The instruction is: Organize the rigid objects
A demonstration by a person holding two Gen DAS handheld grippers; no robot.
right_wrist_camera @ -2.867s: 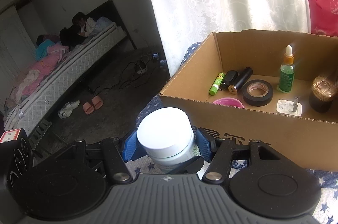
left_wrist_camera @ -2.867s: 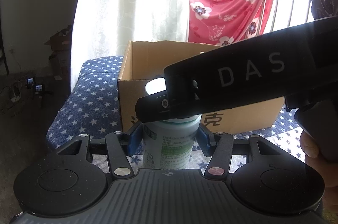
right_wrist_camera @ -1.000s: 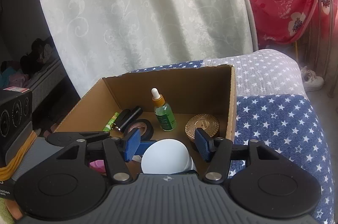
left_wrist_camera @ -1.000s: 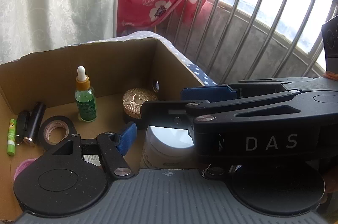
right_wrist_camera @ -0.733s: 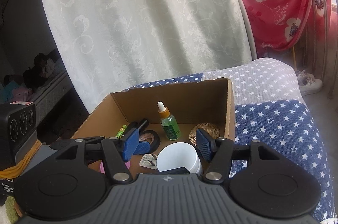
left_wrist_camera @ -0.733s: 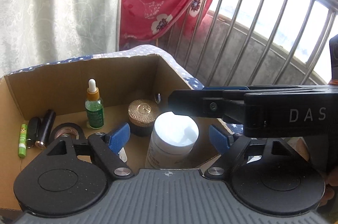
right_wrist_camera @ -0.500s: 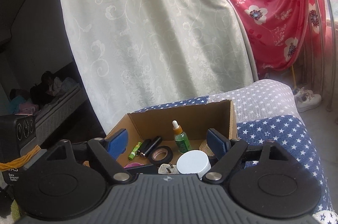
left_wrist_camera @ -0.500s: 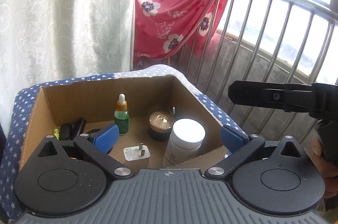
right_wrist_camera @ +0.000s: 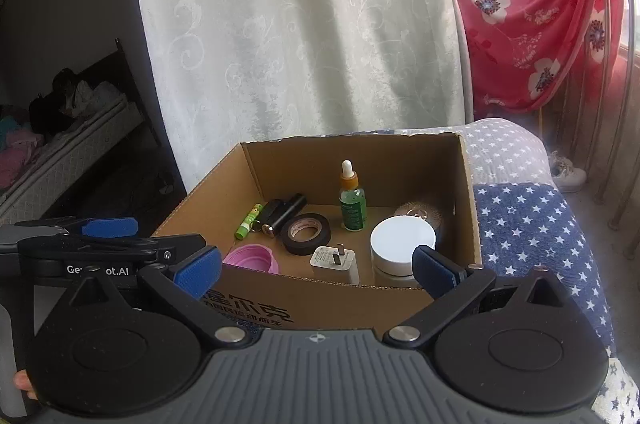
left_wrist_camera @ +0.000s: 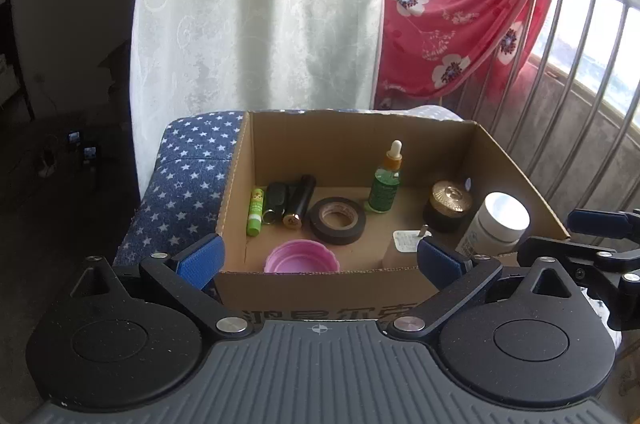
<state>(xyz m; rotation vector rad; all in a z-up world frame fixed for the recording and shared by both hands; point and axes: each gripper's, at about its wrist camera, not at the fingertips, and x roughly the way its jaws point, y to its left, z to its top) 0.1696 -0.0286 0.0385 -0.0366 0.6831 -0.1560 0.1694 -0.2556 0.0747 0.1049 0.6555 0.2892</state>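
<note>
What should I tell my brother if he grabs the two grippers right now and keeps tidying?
Left gripper: open, holding nothing, pulled back in front of the cardboard box.
Right gripper: open and holding nothing too, also outside the box.
White-lidded jar: standing upright in the box's near right corner, next to the gold-lidded jar.
Also in the box: dropper bottle, black tape roll, pink lid, white plug adapter, green stick and dark tubes.
Done: the jar is in the box.
Left: nothing else to pack shows in either view; look around first.
</note>
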